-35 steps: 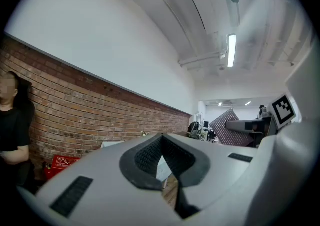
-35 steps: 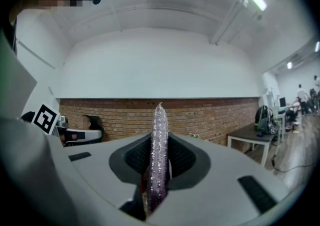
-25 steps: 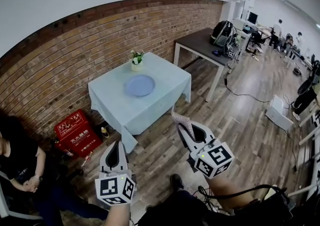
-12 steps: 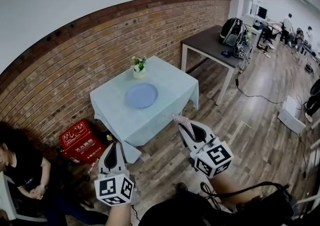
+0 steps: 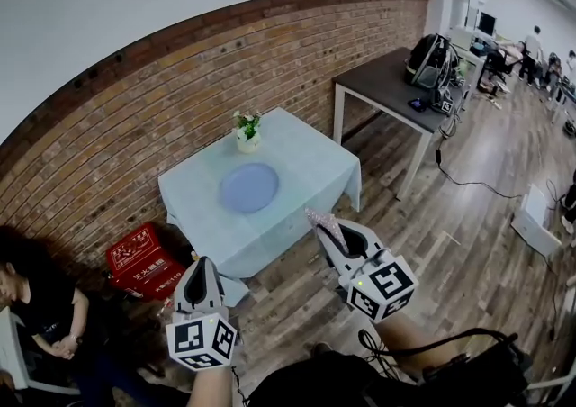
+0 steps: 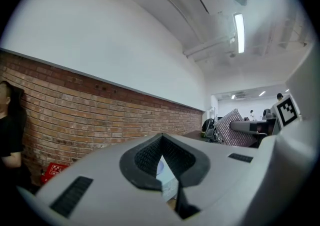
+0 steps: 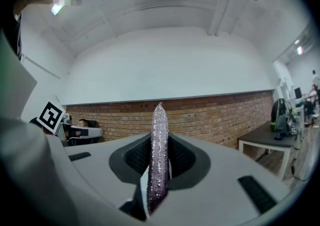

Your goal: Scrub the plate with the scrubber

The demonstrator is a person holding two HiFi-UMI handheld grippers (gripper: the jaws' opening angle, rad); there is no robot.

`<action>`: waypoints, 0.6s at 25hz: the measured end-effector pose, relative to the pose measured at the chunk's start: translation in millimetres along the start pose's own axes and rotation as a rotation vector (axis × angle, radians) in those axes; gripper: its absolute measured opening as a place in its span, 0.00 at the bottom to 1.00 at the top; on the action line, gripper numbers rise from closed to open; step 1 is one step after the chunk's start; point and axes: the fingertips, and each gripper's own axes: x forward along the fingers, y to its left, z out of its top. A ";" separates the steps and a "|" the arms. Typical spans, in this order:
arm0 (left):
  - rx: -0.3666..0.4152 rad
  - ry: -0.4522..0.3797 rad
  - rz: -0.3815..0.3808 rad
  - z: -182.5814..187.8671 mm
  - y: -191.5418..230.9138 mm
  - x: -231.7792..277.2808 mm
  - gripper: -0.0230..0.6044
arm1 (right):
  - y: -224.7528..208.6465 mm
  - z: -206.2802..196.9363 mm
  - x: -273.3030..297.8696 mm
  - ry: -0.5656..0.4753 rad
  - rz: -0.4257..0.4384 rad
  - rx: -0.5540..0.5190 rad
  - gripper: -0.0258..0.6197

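My right gripper (image 5: 334,236) has its jaws clamped on the scrubber (image 7: 158,157), a thin glittery pad held on edge, with much of it standing proud of the jaws; my left gripper (image 5: 202,264) has its jaws closed together with nothing between them; both hang over the wooden floor (image 5: 432,216), well apart from the table (image 5: 310,171); the plate (image 5: 249,187) lies flat near the middle of the table's pale cloth, with a small flower pot (image 5: 247,131) just beyond it at the far edge by the brick wall (image 5: 180,81)

What worries me most is the plate; nothing pins it, and I judge that a hard stroke could slide it over the cloth toward the near edge, or ruck the cloth under it; my left jaws would have to part first to steady the rim, and closed as they are they can only push

The scrubber is gripped along a narrow strip, so pressing down may fold it or twist it out of the jaws; a stroke carried too far back could knock the flower pot over; on the way in, the red box (image 5: 142,257) on the floor by the table's left corner and the seated person (image 5: 40,306) beyond it crowd that side, so I would come in at the near edge
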 end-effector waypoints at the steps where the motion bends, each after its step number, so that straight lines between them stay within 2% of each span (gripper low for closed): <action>1: 0.003 -0.002 0.002 -0.4 -5.6 5.2 0.05 | -6.9 -0.9 0.8 0.002 0.007 0.003 0.15; 7: 0.011 0.006 0.022 -6.4 -25.8 28.8 0.05 | -38.9 -6.4 11.2 0.002 0.041 0.014 0.16; 11: 0.041 0.021 0.045 -7.4 -29.6 38.0 0.05 | -50.9 -7.5 19.2 -0.008 0.059 0.037 0.16; 15: 0.032 0.032 0.047 -10.7 -26.6 50.6 0.05 | -57.2 -6.8 31.9 -0.009 0.070 0.037 0.16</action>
